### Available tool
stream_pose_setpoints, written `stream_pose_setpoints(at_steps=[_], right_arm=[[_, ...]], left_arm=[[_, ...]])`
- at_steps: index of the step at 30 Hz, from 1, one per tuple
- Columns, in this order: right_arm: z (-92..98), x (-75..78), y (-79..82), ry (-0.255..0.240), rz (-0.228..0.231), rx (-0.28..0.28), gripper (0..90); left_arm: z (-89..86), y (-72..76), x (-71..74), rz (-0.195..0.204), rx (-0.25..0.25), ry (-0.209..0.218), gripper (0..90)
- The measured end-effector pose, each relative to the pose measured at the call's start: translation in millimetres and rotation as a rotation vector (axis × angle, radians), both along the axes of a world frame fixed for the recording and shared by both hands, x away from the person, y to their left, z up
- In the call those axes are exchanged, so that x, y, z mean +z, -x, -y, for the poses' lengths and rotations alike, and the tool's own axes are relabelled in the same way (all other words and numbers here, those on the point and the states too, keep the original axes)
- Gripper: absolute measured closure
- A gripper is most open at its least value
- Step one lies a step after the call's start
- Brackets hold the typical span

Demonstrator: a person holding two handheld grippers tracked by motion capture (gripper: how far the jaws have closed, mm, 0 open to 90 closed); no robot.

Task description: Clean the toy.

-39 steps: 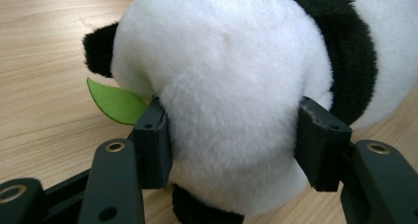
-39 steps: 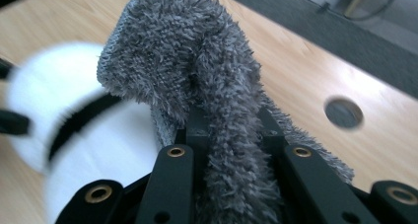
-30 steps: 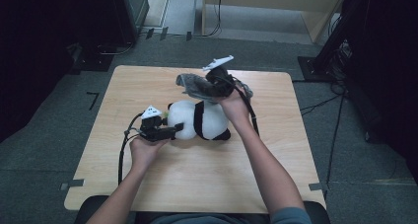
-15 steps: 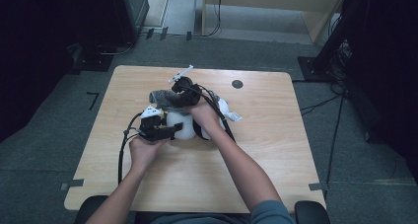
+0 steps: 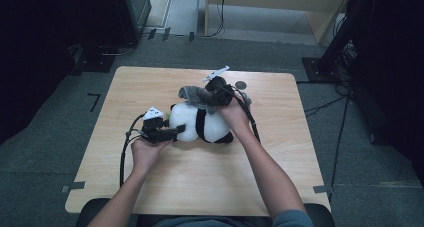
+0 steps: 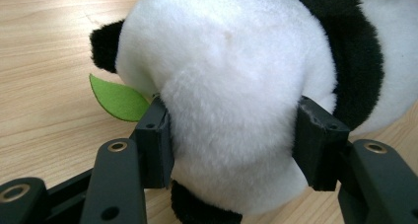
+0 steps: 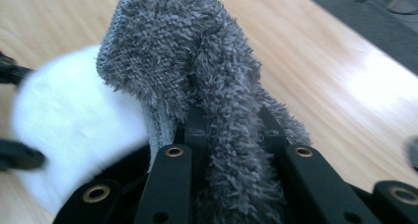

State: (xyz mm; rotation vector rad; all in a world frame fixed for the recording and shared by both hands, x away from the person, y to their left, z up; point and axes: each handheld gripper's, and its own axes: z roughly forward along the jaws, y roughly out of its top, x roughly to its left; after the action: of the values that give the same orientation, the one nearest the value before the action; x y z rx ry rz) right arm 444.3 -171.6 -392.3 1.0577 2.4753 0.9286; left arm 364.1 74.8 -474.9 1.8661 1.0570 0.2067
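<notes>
Hand-held gripper (image 7: 231, 130) around shaggy grey cloth (image 7: 197, 71)

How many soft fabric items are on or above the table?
2. The panda plush toy lies mid-table, clamped by the left hand-held gripper. The grey fuzzy cloth hangs over it from the right hand-held gripper.

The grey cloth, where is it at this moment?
In the high view the grey cloth sits mid-table, clamped in the right gripper, over the panda toy.

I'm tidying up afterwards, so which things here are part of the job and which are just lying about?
In use:
plush panda, held by the left hand-held gripper
grey fuzzy cloth, held by the right hand-held gripper

Lying about:
small dark disc on the table
</notes>
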Motion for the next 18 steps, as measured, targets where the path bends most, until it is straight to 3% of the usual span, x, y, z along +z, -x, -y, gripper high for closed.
stream_pose_setpoints(at_steps=[7,12,18], right_arm=[[42.7,2.4,-1.4,0.003,-0.002,-0.096,75.6],[60.5,-6.6,4.1,-0.009,0.011,-0.110,75.6],[76.3,-20.4,8.0,-0.034,-0.007,-0.152,75.8]], left_arm=[[-2.3,-0.7,-1.8,-0.007,-0.006,0.016,41.4],[-3.9,-1.1,-2.5,-0.010,-0.009,0.019,41.2],[-4.8,-1.2,-2.9,-0.013,-0.013,0.019,41.1]])
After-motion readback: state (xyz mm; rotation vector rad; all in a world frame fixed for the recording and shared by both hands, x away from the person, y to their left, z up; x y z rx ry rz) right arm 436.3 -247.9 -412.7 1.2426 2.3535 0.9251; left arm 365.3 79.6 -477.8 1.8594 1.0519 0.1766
